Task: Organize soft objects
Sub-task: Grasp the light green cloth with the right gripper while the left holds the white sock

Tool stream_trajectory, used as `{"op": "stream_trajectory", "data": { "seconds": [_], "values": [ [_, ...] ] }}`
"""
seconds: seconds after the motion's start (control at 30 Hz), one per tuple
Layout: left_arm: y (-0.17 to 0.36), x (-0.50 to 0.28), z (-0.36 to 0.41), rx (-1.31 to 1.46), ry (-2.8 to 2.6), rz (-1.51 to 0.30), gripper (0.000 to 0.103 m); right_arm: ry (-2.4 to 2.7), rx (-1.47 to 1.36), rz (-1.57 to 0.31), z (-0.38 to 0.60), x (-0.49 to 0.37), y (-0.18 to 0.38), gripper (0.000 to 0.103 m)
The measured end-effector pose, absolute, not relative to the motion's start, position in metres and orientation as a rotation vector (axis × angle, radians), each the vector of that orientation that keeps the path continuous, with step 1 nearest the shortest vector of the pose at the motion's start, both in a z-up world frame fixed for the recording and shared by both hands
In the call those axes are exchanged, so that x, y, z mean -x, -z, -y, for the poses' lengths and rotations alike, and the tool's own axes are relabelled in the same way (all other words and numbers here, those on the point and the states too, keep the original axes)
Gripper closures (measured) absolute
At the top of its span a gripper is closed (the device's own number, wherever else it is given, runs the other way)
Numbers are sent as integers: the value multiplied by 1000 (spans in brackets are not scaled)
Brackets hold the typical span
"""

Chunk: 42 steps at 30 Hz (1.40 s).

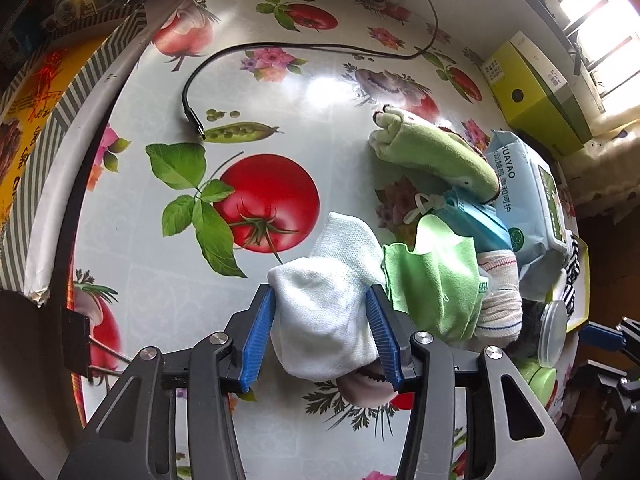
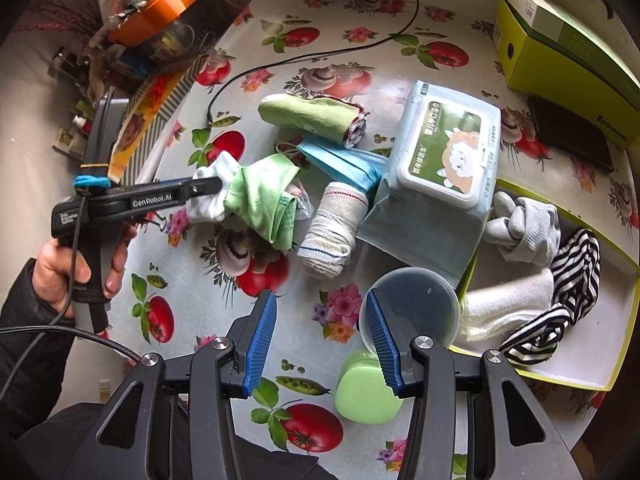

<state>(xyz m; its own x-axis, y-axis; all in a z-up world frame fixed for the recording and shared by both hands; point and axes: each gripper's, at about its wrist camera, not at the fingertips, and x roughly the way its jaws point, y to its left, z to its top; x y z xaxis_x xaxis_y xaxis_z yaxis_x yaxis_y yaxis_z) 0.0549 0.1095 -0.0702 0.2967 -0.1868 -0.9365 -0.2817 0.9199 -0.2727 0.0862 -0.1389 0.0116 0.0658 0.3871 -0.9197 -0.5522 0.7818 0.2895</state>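
Black gripper (image 2: pixel 320 344) frame, blue ribbed pads (image 2: pixel 262 342), silver screws (image 2: pixel 219 343), black sleeve (image 2: pixel 24 320).

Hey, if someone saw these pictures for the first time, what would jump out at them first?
Probably the loud tablecloth printed with tomatoes and flowers, and the left gripper with a white sock between its blue pads. Next, the pile of soft things mid-table: a green cloth, a blue mask and a wipes pack. At the right edge, a tray holds striped socks.
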Motion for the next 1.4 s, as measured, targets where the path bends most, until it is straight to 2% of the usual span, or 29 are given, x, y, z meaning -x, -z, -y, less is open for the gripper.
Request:
{"op": "stream_trajectory", "data": {
  "seconds": [0.2, 0.27, 0.3, 0.4, 0.83, 1.1, 1.17, 1.27, 1.3, 1.33, 1.4],
  "values": [
    [82, -45, -104, 446, -61, -1297, 55, -746, 187, -1311, 114, -95, -9, 57],
    [81, -42, -106, 459, -71, -1283, 61, -764, 208, -1301, 103, -97, -8, 57],
    [81, -41, -107, 469, -74, -1278, 73, -774, 219, -1295, 97, -98, -8, 57],
    [77, -36, -110, 468, -89, -1257, 80, -806, 245, -1284, 80, -102, -5, 57],
    [70, -9, -138, 532, -145, -1229, 81, -884, 515, -1228, 11, -101, 39, 57],
    [72, -6, -138, 549, -142, -1230, 81, -888, 834, -1037, -13, -74, 56, 57],
    [73, -8, -137, 551, -141, -1231, 81, -886, 915, -994, -16, -66, 61, 59],
    [73, -7, -138, 552, -142, -1229, 81, -885, 958, -961, -15, -63, 64, 70],
    [73, -7, -138, 552, -142, -1229, 81, -887, 957, -956, -15, -63, 63, 79],
    [73, -7, -138, 552, -143, -1229, 81, -888, 953, -951, -15, -63, 61, 93],
    [71, -6, -139, 555, -143, -1226, 81, -889, 924, -950, -12, -64, 54, 94]
  ]
}}
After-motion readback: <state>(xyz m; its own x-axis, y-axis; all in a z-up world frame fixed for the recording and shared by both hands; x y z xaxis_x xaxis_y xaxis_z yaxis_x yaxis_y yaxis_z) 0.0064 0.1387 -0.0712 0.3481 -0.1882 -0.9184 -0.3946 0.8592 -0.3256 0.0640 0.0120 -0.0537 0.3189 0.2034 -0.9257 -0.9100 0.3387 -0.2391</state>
